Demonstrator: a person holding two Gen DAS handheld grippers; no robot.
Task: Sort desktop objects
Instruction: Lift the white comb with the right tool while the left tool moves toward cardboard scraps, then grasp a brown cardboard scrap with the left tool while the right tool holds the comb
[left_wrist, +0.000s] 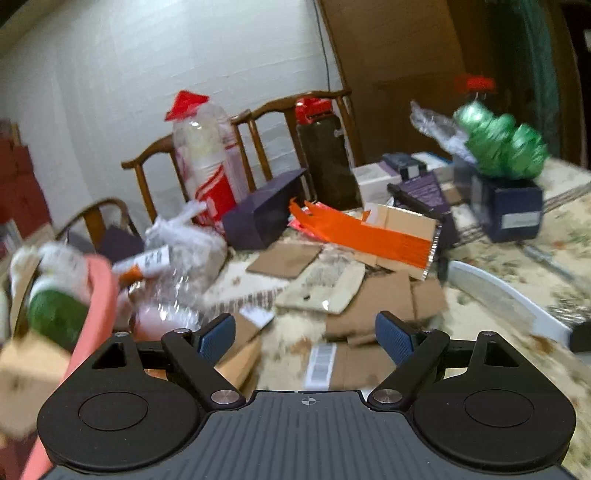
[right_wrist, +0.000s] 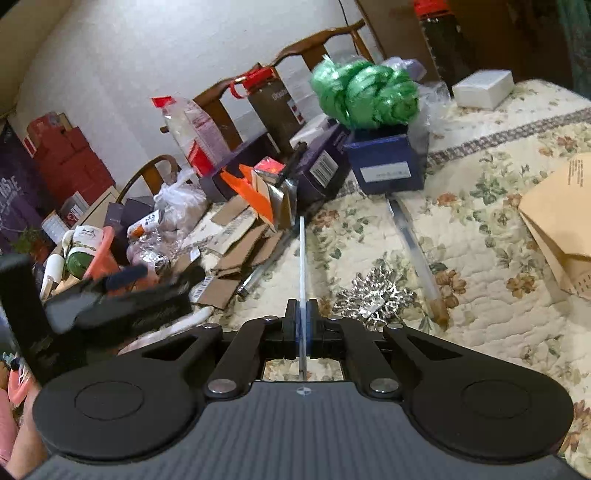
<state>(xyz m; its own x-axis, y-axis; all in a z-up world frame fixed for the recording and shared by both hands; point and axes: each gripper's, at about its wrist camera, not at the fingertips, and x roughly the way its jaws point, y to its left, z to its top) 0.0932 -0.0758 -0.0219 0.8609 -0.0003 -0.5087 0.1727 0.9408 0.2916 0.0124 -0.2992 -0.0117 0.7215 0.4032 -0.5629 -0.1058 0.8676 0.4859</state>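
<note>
The thin white strip (right_wrist: 302, 258) runs up the centre of the right wrist view, clamped between the fully closed fingers of the right gripper (right_wrist: 302, 316); its far end reaches toward the orange packet (right_wrist: 255, 195) in the middle of the frame. In the left wrist view the same strip (left_wrist: 506, 299) lies at right, edge-on and blurred.

The left gripper (left_wrist: 306, 338) stands at the bottom of its frame with fingers wide apart and nothing between them, above flattened cardboard pieces (left_wrist: 369, 306) on the desk (left_wrist: 554, 251), which is covered by a floral quilted cloth.

At upper right of the left view, a bundle of green ribbon (left_wrist: 502, 144) sits on a dark blue box (left_wrist: 513, 206). At lower left, a pink basket (left_wrist: 99, 295) holds a green bottle (left_wrist: 55, 314). A clear plastic bag (left_wrist: 181, 243) lies beside the basket. Wooden chairs (left_wrist: 258, 122) stand behind the desk against a white wall.
</note>
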